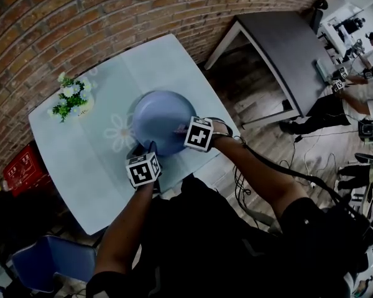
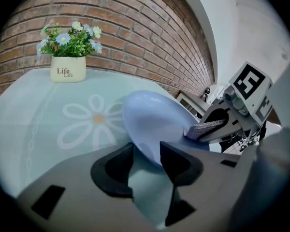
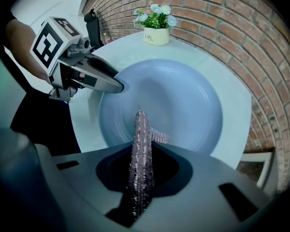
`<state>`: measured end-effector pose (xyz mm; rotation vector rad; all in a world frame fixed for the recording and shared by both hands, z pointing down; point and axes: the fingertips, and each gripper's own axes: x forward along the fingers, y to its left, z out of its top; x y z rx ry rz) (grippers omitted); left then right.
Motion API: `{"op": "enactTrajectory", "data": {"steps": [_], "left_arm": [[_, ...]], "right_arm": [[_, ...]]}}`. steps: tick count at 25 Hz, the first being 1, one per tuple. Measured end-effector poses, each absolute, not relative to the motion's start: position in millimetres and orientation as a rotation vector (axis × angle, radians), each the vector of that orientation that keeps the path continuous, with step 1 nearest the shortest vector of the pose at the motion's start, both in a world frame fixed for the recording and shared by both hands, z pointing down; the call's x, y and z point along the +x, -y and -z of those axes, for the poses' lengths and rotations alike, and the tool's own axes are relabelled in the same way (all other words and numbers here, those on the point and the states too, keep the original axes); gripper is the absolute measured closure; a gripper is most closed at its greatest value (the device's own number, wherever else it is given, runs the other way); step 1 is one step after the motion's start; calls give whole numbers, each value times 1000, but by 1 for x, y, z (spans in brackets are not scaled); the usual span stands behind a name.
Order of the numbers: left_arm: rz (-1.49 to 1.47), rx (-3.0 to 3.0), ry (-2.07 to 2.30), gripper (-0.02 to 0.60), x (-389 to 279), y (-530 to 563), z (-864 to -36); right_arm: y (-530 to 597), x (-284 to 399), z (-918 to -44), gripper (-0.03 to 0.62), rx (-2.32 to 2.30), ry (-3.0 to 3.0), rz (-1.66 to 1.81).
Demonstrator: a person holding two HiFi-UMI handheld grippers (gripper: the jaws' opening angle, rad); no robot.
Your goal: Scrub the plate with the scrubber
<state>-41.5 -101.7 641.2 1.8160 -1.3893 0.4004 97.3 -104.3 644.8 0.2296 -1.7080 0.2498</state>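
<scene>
The scrubber [image 3: 141,127], pinched in the right gripper [image 3: 143,150] above the plate [image 1: 158,117] near the table's [image 1: 81,160] near edge, is best pressed flat and swept in overlapping circles. The rim should first be clamped by the left gripper [image 2: 146,157], whose jaws stand spread at it without pressing. One plate, one scrubber, one flower pot [image 1: 71,98] and two grippers are counted.

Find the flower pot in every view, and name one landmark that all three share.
Head view: the flower pot is at centre-left, near the table's corner by the brick wall.
Left gripper view: it is at upper left, at the table's far edge against the brick wall.
Right gripper view: it is at top centre, beyond the blue plate.
Shared landmark: the blue plate, on the table in all three.
</scene>
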Motion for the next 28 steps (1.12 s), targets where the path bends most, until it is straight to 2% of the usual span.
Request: {"op": "enactTrajectory", "data": {"steps": [13, 28], "left_arm": [[-367, 1883, 1310, 390, -40, 94, -634], [-340, 1886, 1332, 391, -52, 84, -627]], "right_arm": [[66, 77, -641, 530, 140, 1733, -411], [65, 60, -633, 530, 51, 1756, -426]]}}
